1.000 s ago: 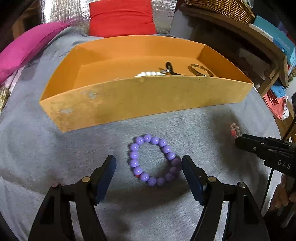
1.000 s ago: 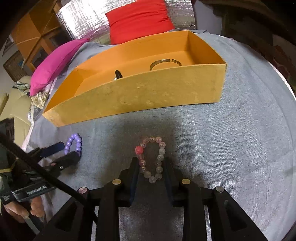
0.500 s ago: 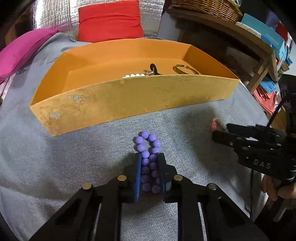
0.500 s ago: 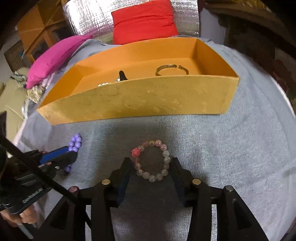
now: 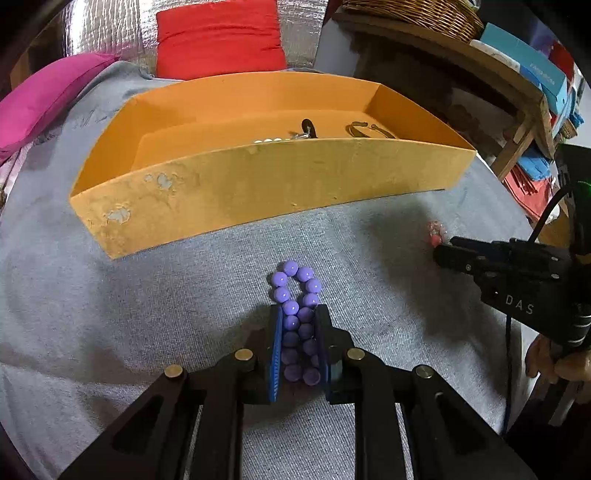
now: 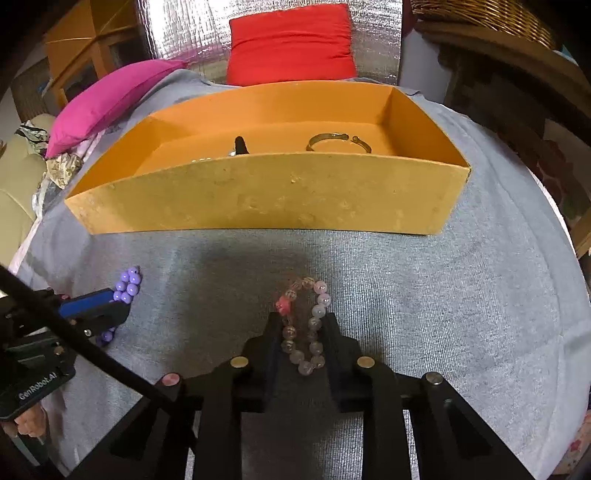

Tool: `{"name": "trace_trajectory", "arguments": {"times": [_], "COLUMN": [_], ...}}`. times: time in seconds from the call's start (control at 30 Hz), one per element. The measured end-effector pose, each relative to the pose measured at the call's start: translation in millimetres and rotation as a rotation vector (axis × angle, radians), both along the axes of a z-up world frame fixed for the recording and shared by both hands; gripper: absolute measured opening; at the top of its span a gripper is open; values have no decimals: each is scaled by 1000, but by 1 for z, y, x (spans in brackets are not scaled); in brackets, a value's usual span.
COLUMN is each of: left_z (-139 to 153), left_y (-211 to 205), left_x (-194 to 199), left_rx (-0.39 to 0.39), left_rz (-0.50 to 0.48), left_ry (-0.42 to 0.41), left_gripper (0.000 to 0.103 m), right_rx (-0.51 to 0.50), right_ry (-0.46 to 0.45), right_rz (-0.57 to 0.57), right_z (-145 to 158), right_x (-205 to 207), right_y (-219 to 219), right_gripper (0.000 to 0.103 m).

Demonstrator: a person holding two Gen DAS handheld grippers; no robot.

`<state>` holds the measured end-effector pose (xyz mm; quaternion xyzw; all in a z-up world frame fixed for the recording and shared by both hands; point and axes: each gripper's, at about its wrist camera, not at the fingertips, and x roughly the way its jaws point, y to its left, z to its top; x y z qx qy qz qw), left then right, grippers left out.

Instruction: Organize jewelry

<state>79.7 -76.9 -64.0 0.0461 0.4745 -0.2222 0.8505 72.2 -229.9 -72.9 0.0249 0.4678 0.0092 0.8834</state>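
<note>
My left gripper (image 5: 298,314) is shut on a purple bead bracelet (image 5: 295,291), squeezed into a narrow loop over the grey cloth, in front of the orange box (image 5: 258,184). My right gripper (image 6: 301,321) is shut on a pale pink bead bracelet (image 6: 317,310) with one red bead, also squeezed narrow. The box (image 6: 280,199) holds a metal bangle (image 6: 338,142), a black piece (image 6: 240,144) and white beads (image 5: 267,141). The left gripper (image 6: 127,295) shows at the left of the right wrist view, the right gripper (image 5: 443,247) at the right of the left wrist view.
Red cushion (image 6: 291,44) and pink cushion (image 6: 107,99) lie behind the box. A wooden shelf with a wicker basket (image 5: 413,14) and blue boxes (image 5: 524,70) stands at the right. Grey cloth (image 6: 461,295) covers the surface.
The left gripper closed on the purple bracelet from wide open. The right gripper, slightly opened half a second ago, has closed again on the pink bracelet. Both have lifted slightly.
</note>
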Motion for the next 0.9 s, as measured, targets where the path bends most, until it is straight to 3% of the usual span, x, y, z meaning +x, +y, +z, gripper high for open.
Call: {"name": "trace_trajectory", "arguments": {"times": [0.2,0.47,0.7,0.8,0.87,0.9], "left_z": [-2,-2,-4,-4,-3,-3], "left_y": [1,-4,-12,-15,-18,-17], "left_x": [1,2,2,3,4,3], "left_rx": [-6,-9,11,19,31,30], "left_rz": [5,2,10,16,21,22], "left_ry": [16,32,20,13,0,-2], "left_gripper": [19,30,32,32,18,18], "right_rx": [-5,-26,-16,-15,-15,-22], "right_ry": [17,20,28,27,23,19], "right_rz": [0,18,22,14,7,5], "right_z": [-2,-2,-1,0,0,0], "right_x": [5,5,5,4,2,2], "right_y": [0,1,0,-1,0,0], "right_gripper": [26,27,28,27,24,19]}}
